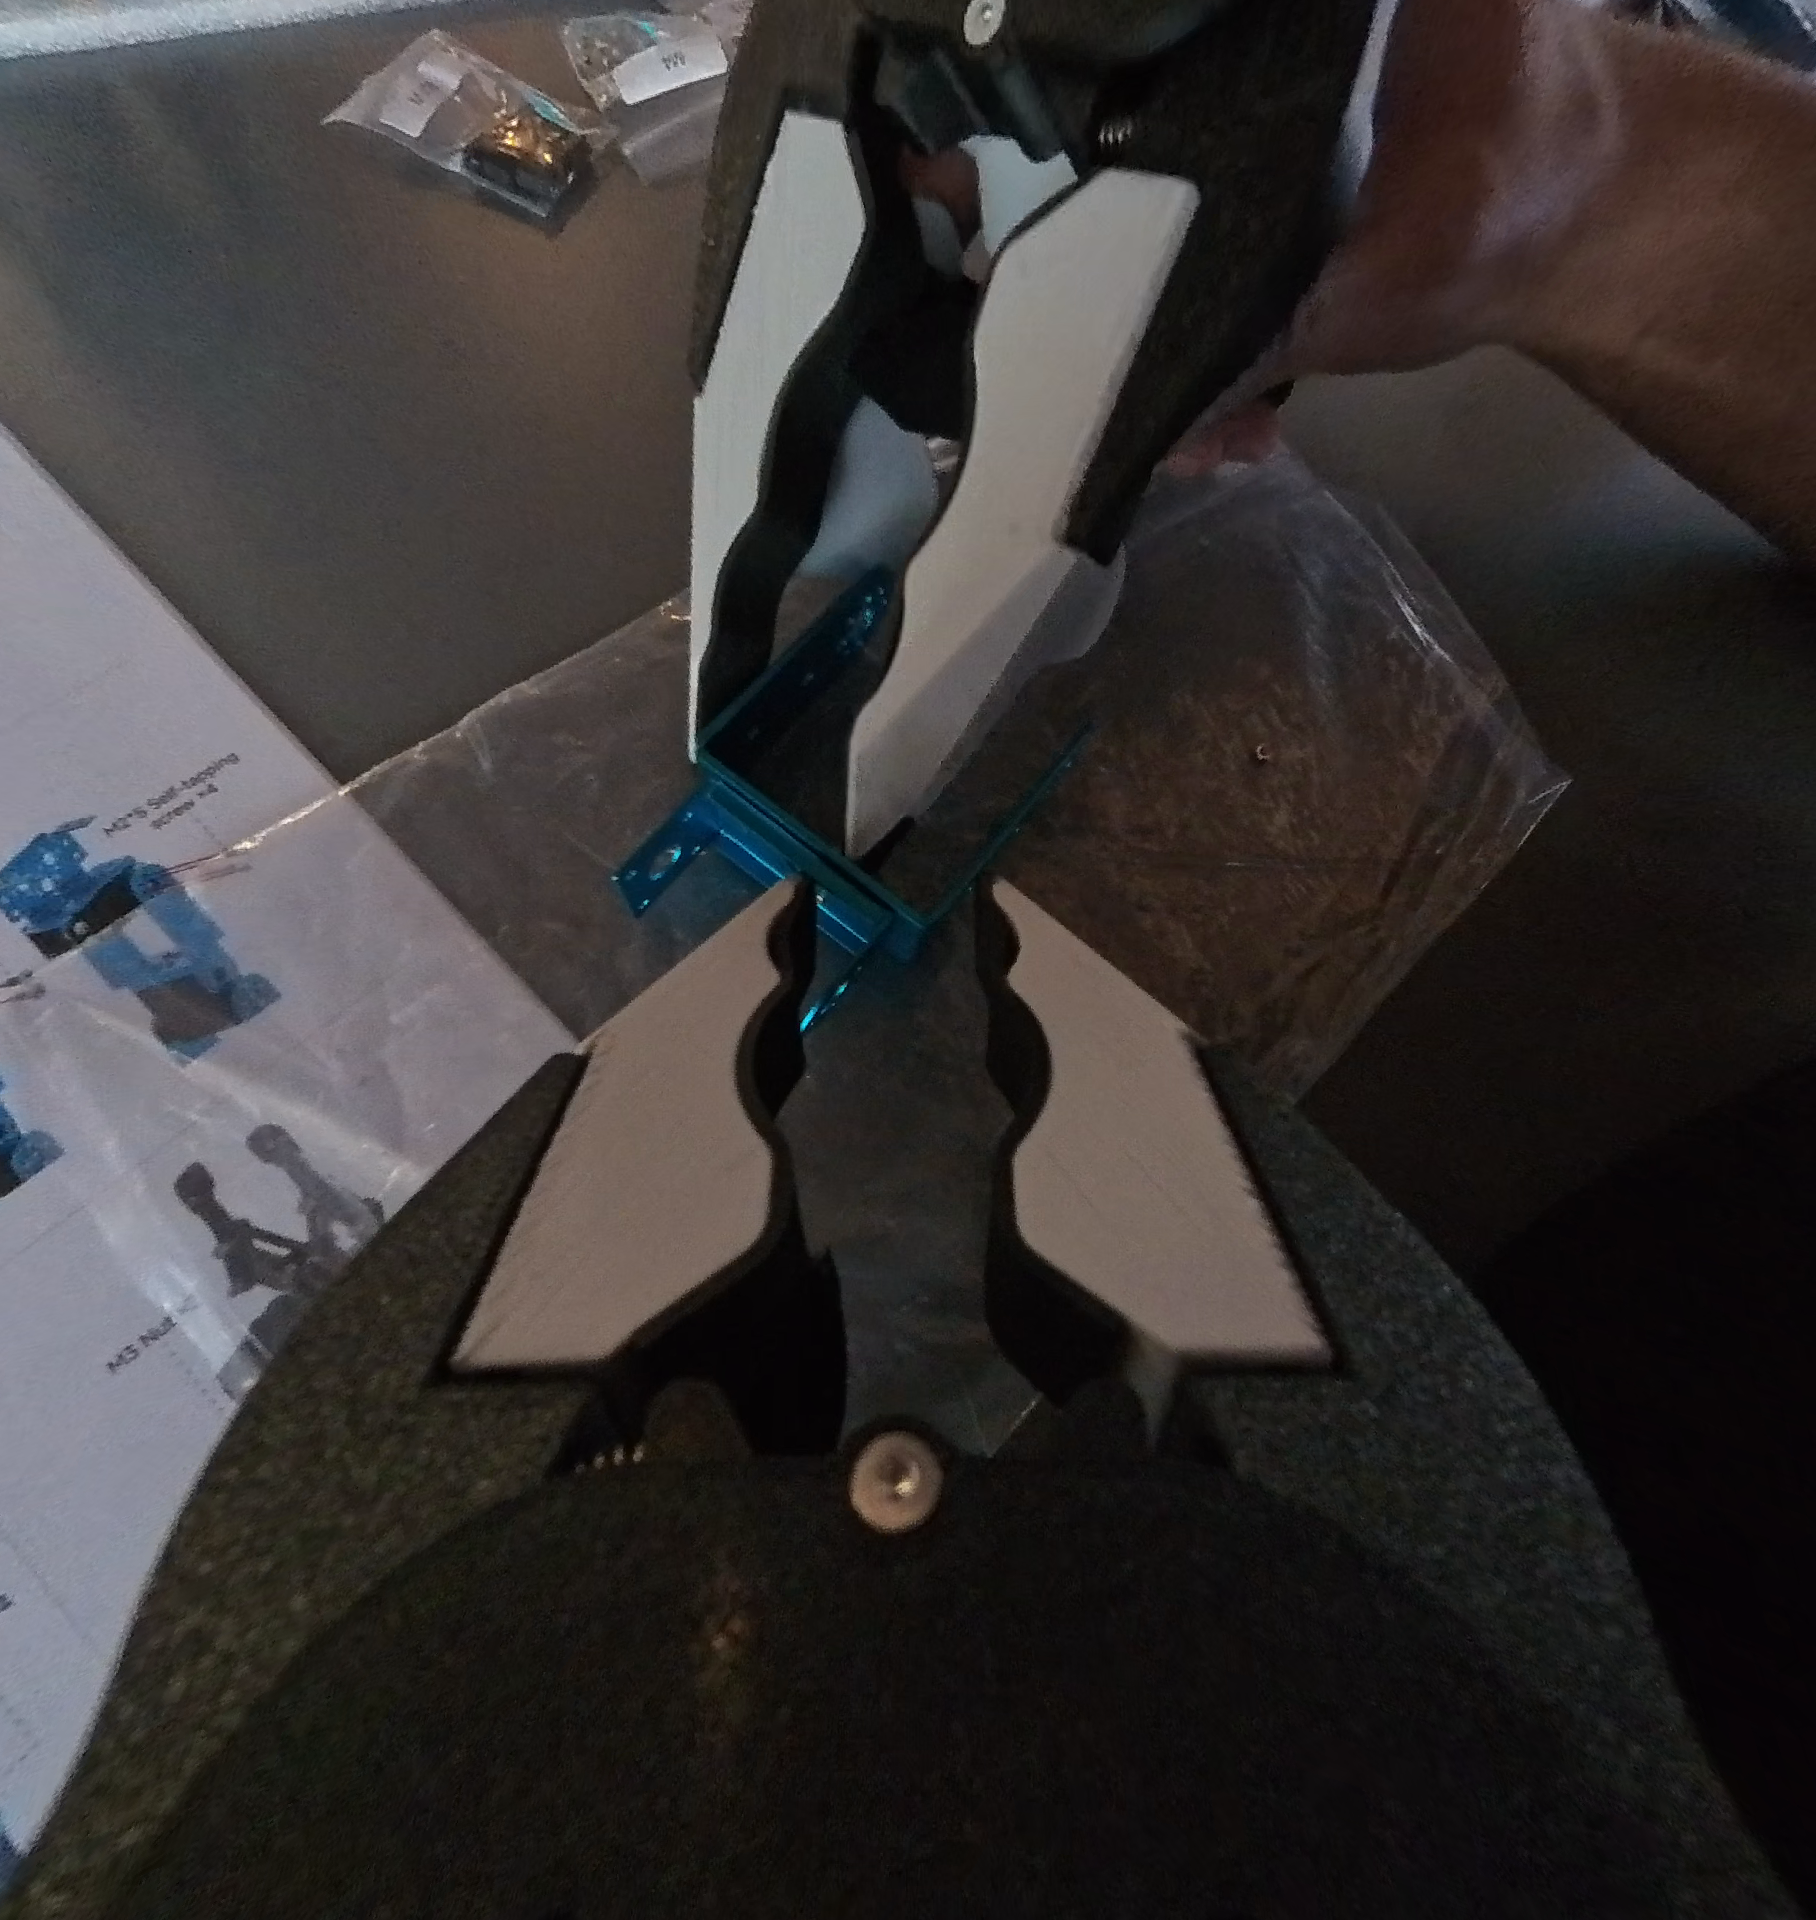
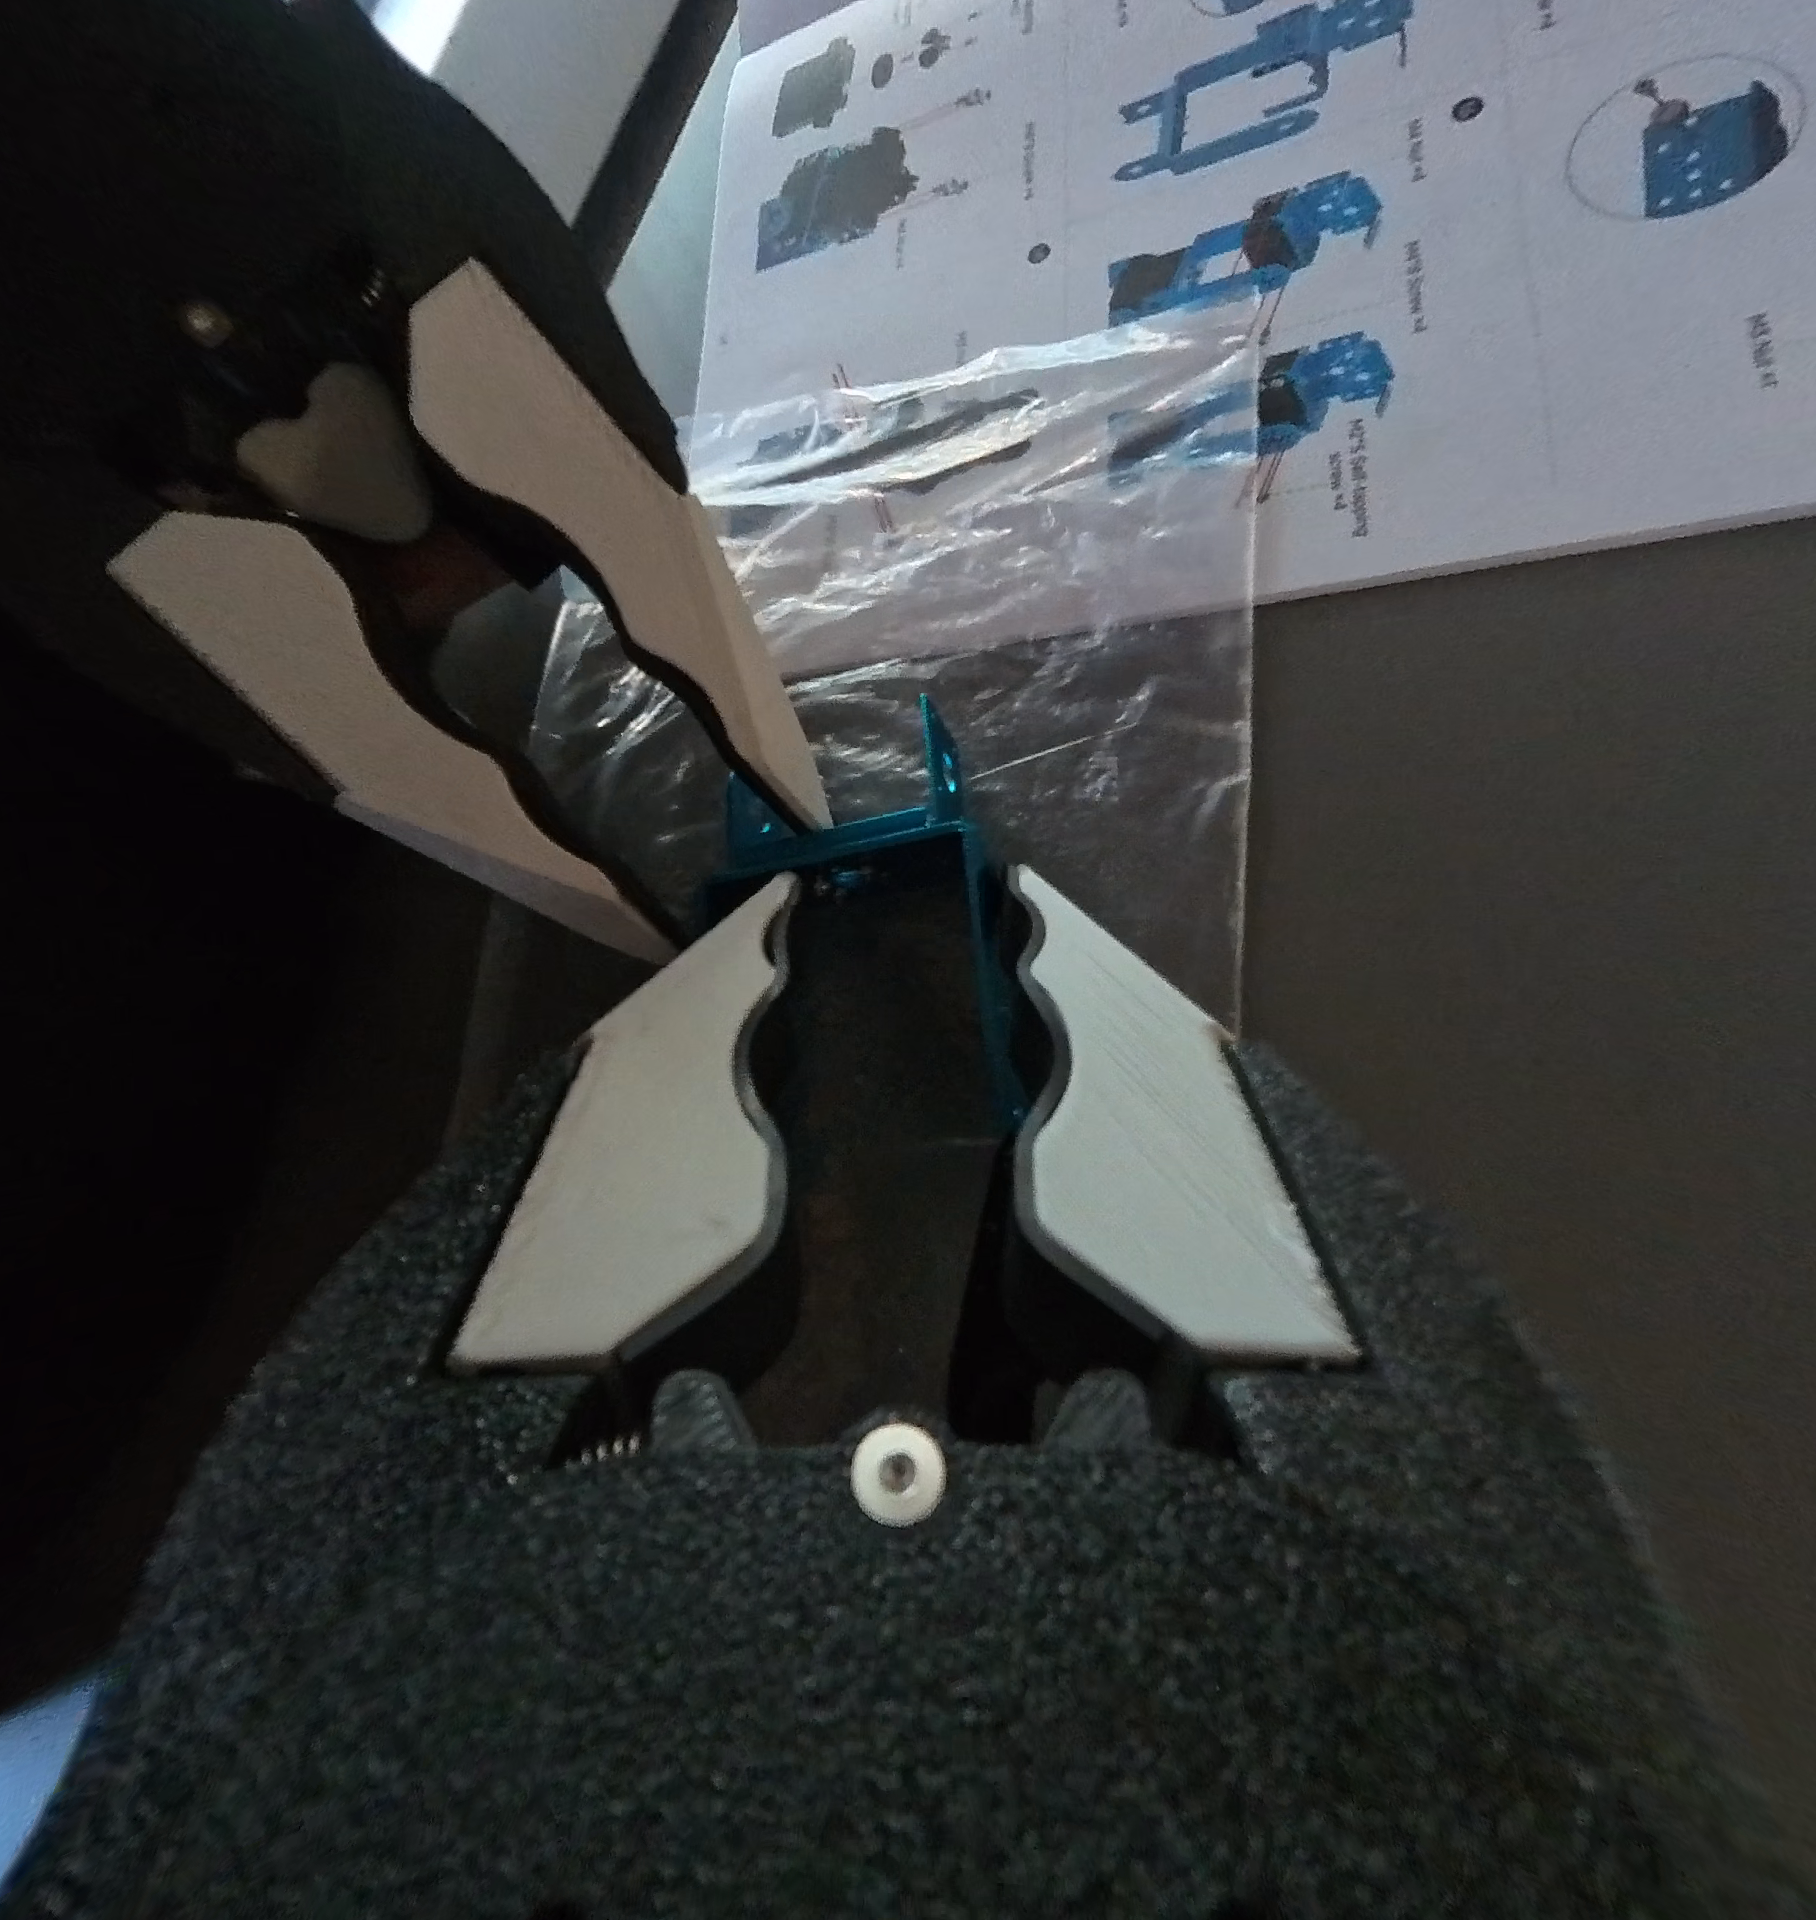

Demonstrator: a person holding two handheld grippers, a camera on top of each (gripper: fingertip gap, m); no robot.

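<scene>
L gripper (image 1: 893,894) jaws apart, tips flanking blue metal bracket (image 1: 779,831) | R gripper (image 2: 904,883) jaws apart, straddling bracket's long arm | bracket mid-table on clear plastic bag (image 1: 1299,790), manual sheet (image 1: 156,935) at table's edge beside | prob. light, stiff, slick thin metal; take by flat flanges | contact w/ fingers unclear; bracket's underside hidden, blurry

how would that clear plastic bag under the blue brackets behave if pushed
The bag is thin, wrinkled film, so it would likely crumple and slide rather than hold shape. It looks very light, so it may drag along with the brackets resting on it. Its glossy surface suggests the tongs could slip on it.
</scene>
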